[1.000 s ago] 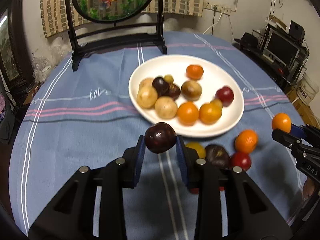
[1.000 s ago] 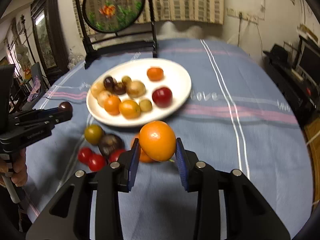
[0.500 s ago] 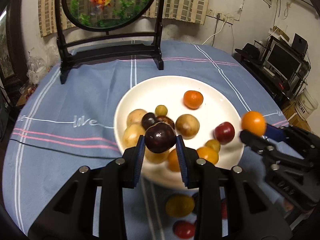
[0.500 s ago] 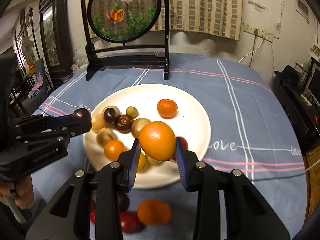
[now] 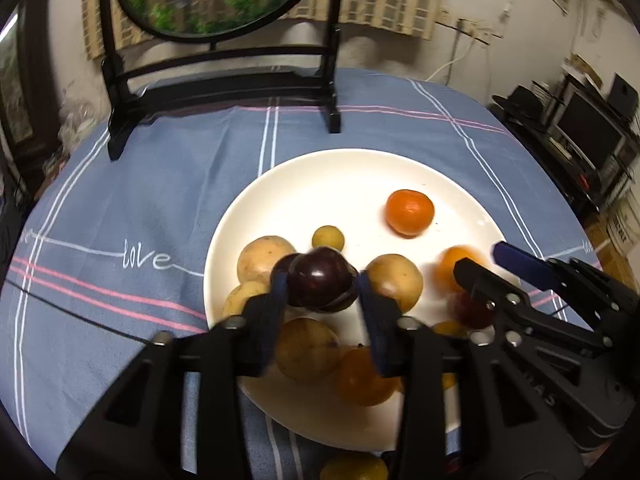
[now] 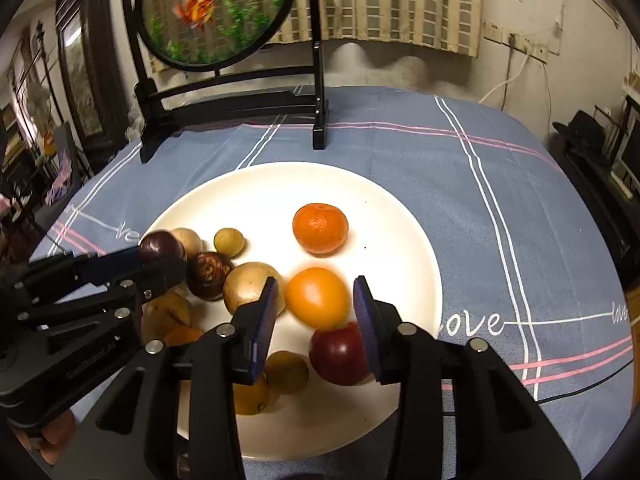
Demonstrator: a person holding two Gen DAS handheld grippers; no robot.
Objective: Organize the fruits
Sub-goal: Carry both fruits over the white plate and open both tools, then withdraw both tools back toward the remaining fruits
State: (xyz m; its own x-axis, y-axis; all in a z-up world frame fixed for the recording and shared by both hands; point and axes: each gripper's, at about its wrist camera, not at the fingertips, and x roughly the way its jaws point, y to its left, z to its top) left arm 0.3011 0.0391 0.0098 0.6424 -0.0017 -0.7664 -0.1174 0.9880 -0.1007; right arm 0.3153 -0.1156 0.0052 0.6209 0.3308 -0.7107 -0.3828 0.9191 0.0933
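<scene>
Over the white plate [image 6: 400, 216], both tongs are opening: left tongs [image 5: 320, 292] freeing a dark plum [image 5: 322, 280], right tongs [image 6: 316, 300] an orange [image 6: 318, 298]. Either fruit may roll off, knocking the crowded fruit at lower centre.

We hold both grippers tilted downward, side by side. The left gripper [image 5: 320, 286] is opening its jaws, and the right gripper [image 6: 316, 300] is opening too; its blue pads [image 6: 366, 320] stand clearly apart.
</scene>
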